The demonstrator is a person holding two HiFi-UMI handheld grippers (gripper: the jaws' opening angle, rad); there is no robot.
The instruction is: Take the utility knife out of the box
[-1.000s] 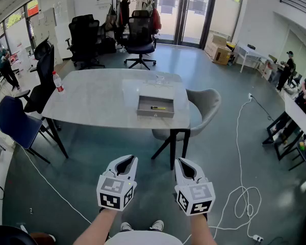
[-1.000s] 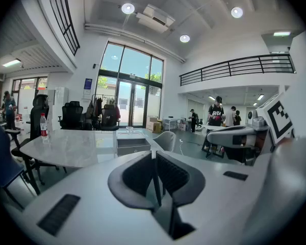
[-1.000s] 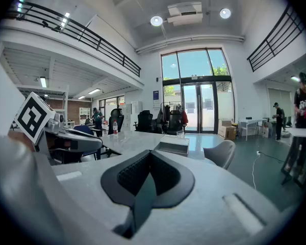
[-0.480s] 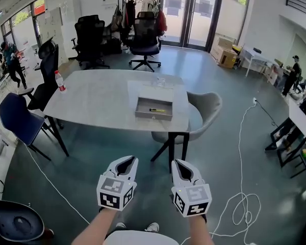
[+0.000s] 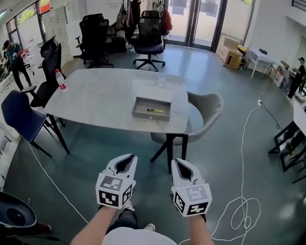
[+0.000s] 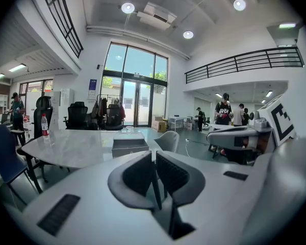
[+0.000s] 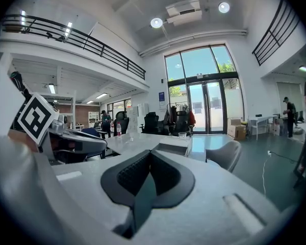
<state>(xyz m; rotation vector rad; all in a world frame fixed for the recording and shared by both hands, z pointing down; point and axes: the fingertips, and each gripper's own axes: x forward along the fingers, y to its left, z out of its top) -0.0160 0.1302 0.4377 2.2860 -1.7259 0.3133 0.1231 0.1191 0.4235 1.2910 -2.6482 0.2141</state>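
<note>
The left gripper (image 5: 125,160) and right gripper (image 5: 181,164) are held closed and empty, presumably because nothing is within reach; the utility knife (image 5: 154,110) is seen well ahead of them, inside the box (image 5: 150,117).

The box (image 5: 150,117) is a shallow, open-topped grey rectangular tray. It rests flat on the pale table (image 5: 92,98), close to the table's near edge and toward its right end. The utility knife (image 5: 154,110) is a slim yellow-and-dark tool lying flat on the box's floor, roughly mid-box, parallel to the table's near edge, clear of all 4 walls.
</note>
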